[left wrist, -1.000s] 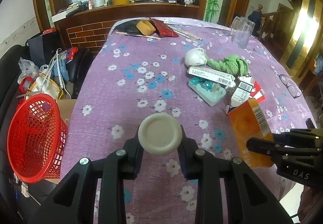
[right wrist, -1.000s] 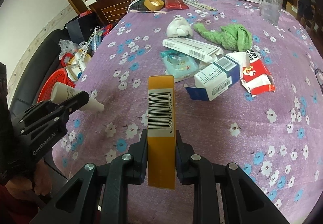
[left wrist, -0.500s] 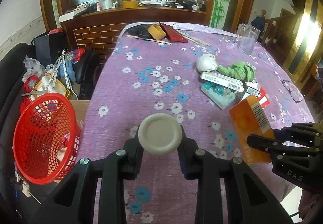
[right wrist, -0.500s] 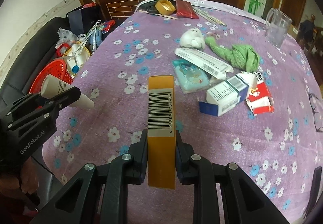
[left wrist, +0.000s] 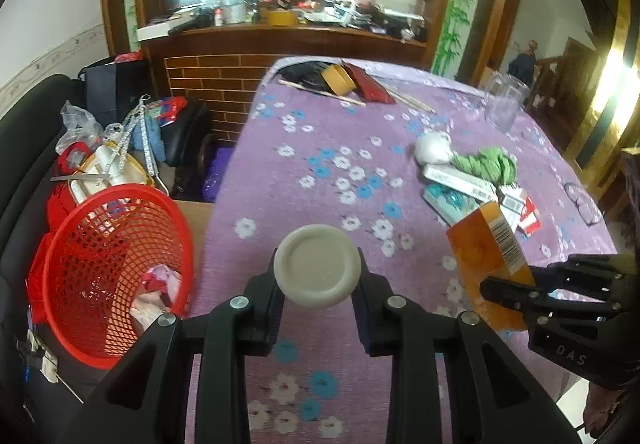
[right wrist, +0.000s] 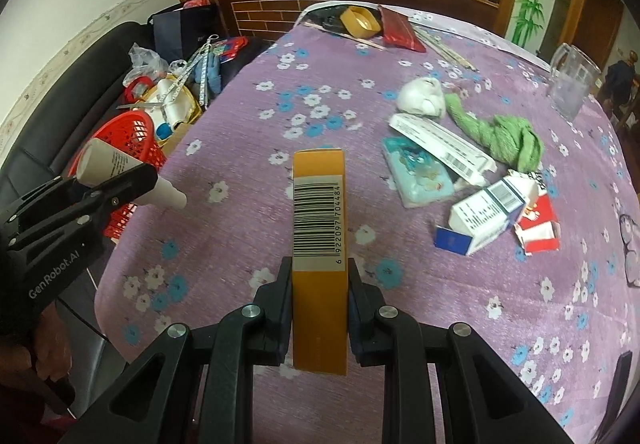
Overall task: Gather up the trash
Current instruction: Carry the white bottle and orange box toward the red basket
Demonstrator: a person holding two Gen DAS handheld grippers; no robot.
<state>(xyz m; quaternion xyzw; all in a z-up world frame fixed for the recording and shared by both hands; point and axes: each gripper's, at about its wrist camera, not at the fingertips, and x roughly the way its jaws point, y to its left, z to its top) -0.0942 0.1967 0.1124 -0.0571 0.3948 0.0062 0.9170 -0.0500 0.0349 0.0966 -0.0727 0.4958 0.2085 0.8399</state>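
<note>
Left gripper (left wrist: 318,286): fingers pinching white bottle (left wrist: 317,271), near red basket (left wrist: 108,268).
Right gripper (right wrist: 319,294): fingers pinching orange box (right wrist: 319,244) above counter (right wrist: 240,212).

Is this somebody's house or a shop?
Most likely a house, a dining or living room. There is a table under a flowery purple cloth with boxes and a glass jug on it, a black sofa beside it, and a cluttered wooden counter behind.

Bright window glare, fisheye-warped dark edges
</note>
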